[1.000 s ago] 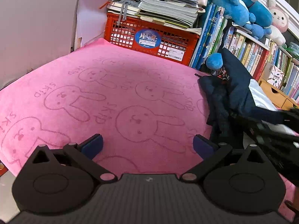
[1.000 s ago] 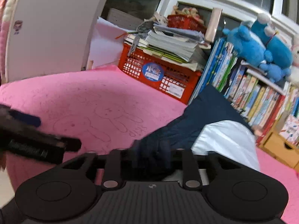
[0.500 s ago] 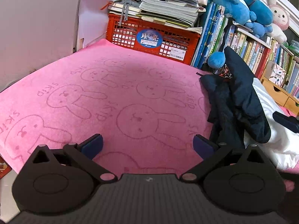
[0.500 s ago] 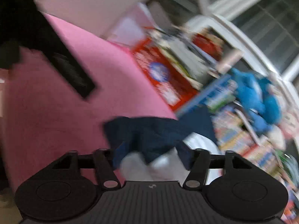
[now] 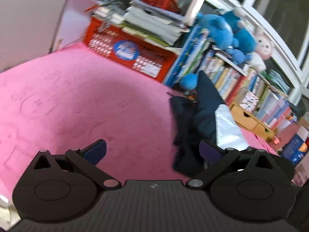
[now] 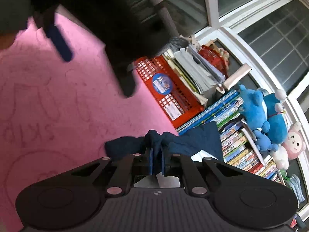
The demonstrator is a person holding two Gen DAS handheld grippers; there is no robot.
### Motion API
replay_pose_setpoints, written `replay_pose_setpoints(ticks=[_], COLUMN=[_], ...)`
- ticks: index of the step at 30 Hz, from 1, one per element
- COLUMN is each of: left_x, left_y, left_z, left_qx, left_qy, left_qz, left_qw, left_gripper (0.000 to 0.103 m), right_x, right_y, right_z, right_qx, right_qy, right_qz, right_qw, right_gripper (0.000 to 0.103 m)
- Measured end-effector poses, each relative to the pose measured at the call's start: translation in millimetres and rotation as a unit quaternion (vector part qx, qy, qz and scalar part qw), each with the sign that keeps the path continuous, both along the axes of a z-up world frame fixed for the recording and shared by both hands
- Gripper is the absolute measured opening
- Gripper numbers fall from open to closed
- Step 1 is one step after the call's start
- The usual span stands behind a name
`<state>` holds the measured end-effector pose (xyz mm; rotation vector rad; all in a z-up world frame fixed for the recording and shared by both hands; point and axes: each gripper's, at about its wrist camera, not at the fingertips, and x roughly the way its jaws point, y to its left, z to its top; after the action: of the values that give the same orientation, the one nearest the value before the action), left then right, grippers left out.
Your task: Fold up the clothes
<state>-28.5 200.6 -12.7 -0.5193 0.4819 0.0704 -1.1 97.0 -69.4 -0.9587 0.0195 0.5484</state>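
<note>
A navy garment (image 5: 195,119) with a white panel (image 5: 226,127) lies crumpled on the right part of the pink bunny-print blanket (image 5: 81,96). My left gripper (image 5: 152,150) hovers open over the blanket, and its right finger reaches the cloth's near edge. In the right wrist view my right gripper (image 6: 156,159) is shut on a bunched fold of the navy garment (image 6: 195,141), lifted above the blanket (image 6: 58,116). The left gripper (image 6: 92,48) shows there as a dark blurred shape at the upper left.
A red crate (image 5: 131,54) stacked with books and papers stands at the blanket's far edge. A bookshelf (image 5: 241,81) with blue plush toys (image 5: 227,36) runs along the right. A small wooden drawer box (image 5: 249,119) sits beyond the garment. A white wall panel (image 5: 29,19) stands on the left.
My right gripper has swung round and lifted with the navy cloth pinched between its pads. The left gripper has tilted and moved toward the garment, still open.
</note>
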Motion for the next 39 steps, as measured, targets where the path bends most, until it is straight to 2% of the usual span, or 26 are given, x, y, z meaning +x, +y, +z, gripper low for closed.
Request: replay_pose_setpoints(ticks=[3,5,6,11,15,18,19,20,21,23,26,27,29,31,33,36,39], left_x=[5,9,11,34,72,94,100,102,103,99,92,90,85,79,73,73,73], left_y=[-7,-11,-14,-42,-55,-54,-55,-56,-58,-61,-54,-50,-53,-66,-77,-76,-64], left_z=[5,9,11,11,6,-2,-4,-7,-9,-11,-10,-10,-2,8,14,10,-2], left_qx=[-0.014,-0.023,-0.028,-0.057,-0.049,-0.067,-0.072,-0.071,-0.069,-0.063,-0.074,-0.082,-0.051,0.014,0.056,0.061,0.031], left_qy=[-0.012,-0.021,-0.025,-0.03,0.002,0.019,0.02,0.019,0.018,0.014,0.012,0.008,0.002,-0.01,-0.023,-0.012,0.018], left_qz=[-0.036,-0.059,-0.071,-0.145,-0.132,-0.108,-0.095,-0.074,-0.05,-0.017,-0.004,0.001,0.024,0.038,0.041,0.035,0.016], left_qw=[0.9992,0.9978,0.9968,0.9874,0.99,0.9917,0.9927,0.9945,0.9962,0.9978,0.9972,0.9966,0.9984,0.9991,0.9974,0.9975,0.9992], left_gripper=[0.103,0.103,0.103,0.103,0.103,0.103,0.099,0.084,0.076,0.049,0.021,0.019,0.017,0.017,0.017,0.017,0.019], right_x=[-7,-12,-14,-14,-6,-2,1,4,7,13,21,23,22,21,17,18,24], right_y=[-14,-33,-42,-95,-117,-124,-124,-124,-124,-124,-128,-131,-135,-138,-139,-148,-159], right_z=[4,5,6,2,0,1,1,1,2,3,5,5,5,9,14,16,15], right_qx=[-0.004,-0.014,-0.019,-0.025,-0.004,0.025,0.032,0.039,0.047,0.058,0.061,0.061,0.054,0.05,0.06,0.06,0.061], right_qy=[-0.022,-0.036,-0.042,-0.032,-0.021,-0.013,-0.011,-0.01,-0.008,-0.004,-0.003,-0.004,-0.011,-0.02,-0.028,-0.031,-0.023], right_qz=[-0.004,-0.016,-0.023,-0.088,-0.128,-0.141,-0.145,-0.148,-0.151,-0.158,-0.162,-0.162,-0.154,-0.151,-0.152,-0.158,-0.167], right_qw=[1.0,0.999,0.999,0.995,0.991,0.99,0.989,0.988,0.987,0.986,0.985,0.985,0.987,0.987,0.986,0.985,0.984], right_gripper=[0.02,0.048,0.053,0.055,0.061,0.068,0.071,0.071,0.071,0.071,0.071,0.071,0.076,0.082,0.085,0.09,0.094])
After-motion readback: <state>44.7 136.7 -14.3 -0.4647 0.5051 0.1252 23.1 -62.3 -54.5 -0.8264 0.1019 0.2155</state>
